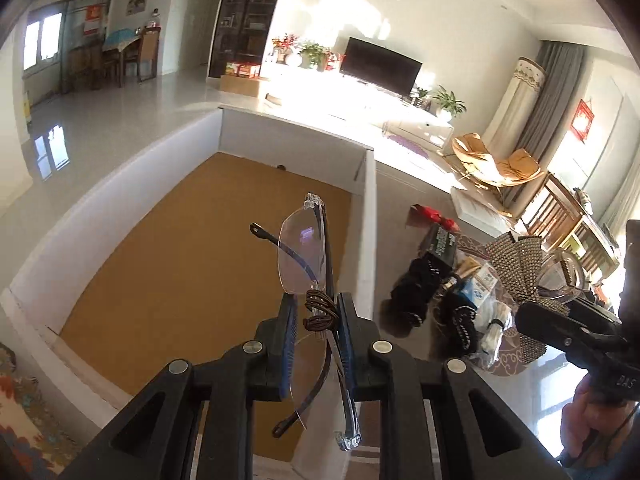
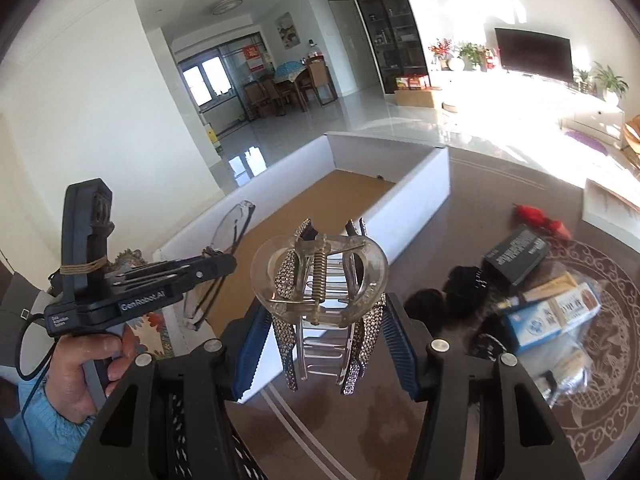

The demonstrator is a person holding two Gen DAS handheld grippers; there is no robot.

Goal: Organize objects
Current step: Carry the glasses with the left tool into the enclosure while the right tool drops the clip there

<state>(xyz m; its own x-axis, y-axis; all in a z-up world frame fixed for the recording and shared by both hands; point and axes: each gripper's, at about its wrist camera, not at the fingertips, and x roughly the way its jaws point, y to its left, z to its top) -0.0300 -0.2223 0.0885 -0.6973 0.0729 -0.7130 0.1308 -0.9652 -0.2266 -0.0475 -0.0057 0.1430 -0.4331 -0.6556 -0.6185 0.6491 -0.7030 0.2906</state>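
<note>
My left gripper (image 1: 318, 316) is shut on folded rimless glasses (image 1: 302, 256) and holds them above the white box (image 1: 100, 184) with a brown cardboard floor. The glasses also show in the right wrist view (image 2: 232, 224), held by the left gripper (image 2: 228, 264). My right gripper (image 2: 324, 332) is shut on a clear hair claw clip with rhinestone trim (image 2: 320, 276), held above the table near the box's right wall. The clip also shows in the left wrist view (image 1: 520, 268).
A pile of small items lies on the brown patterned table (image 2: 400, 420) right of the box: a black box (image 2: 516, 256), black hair ties (image 2: 464, 280), a blue-white carton (image 2: 548, 316), a red item (image 2: 540, 220). A white paper stack (image 2: 612, 208) lies farther right.
</note>
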